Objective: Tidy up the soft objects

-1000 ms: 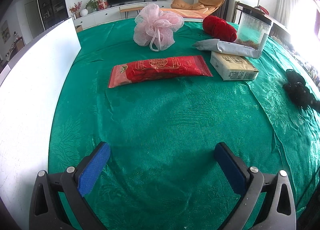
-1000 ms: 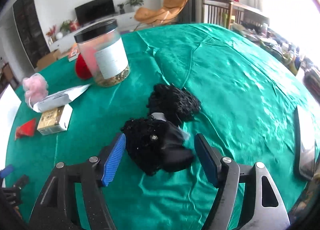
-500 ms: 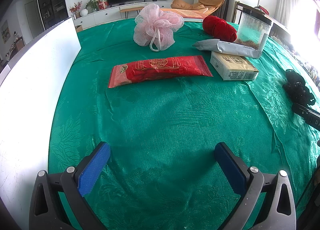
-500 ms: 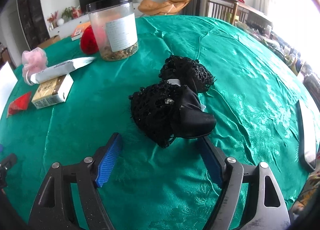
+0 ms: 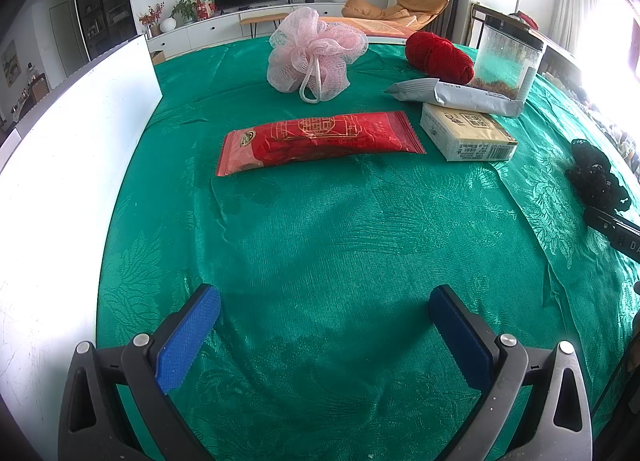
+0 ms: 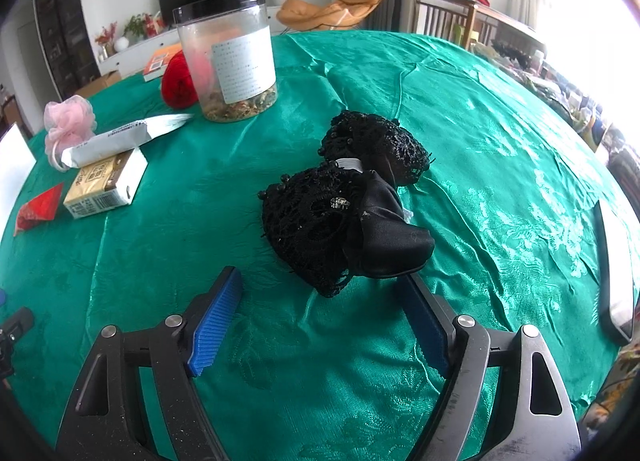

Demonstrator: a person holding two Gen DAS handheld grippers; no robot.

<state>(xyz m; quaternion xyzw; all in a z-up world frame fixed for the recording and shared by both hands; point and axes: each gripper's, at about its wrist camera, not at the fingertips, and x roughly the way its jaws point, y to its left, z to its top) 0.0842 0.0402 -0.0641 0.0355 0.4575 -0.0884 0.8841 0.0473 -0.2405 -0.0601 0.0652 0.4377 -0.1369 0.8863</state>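
The right tool (image 6: 320, 311) hung over the green-clothed worktop (image 6: 480, 149) with its blue pads spread wide and gripping nothing. Just ahead of it, at twelve o'clock, lay the black lace hair accessory (image 6: 344, 205), its satin bow nearest the right-hand pad; whether bow and pad touched could not be told. At ten o'clock stood the clear jar (image 6: 228, 57) with a black lid, the red yarn ball (image 6: 178, 85) tucked behind it. Further round at nine o'clock sat the tissue pack (image 6: 106, 185), the grey foil packet (image 6: 120, 137) resting along its far edge, and the pink bath pouf (image 6: 68, 121) beyond.

The left tool (image 5: 324, 325) was released too, jaws wide over bare cloth. Straight out at twelve o'clock in its view lay the red snack packet (image 5: 320, 141), with the pouf well past it. At one o'clock were the tissue pack and foil packet, yarn and jar behind them. The lace piece showed at three o'clock near the edge. A white board (image 5: 60, 181) stood along the worktop at nine o'clock.
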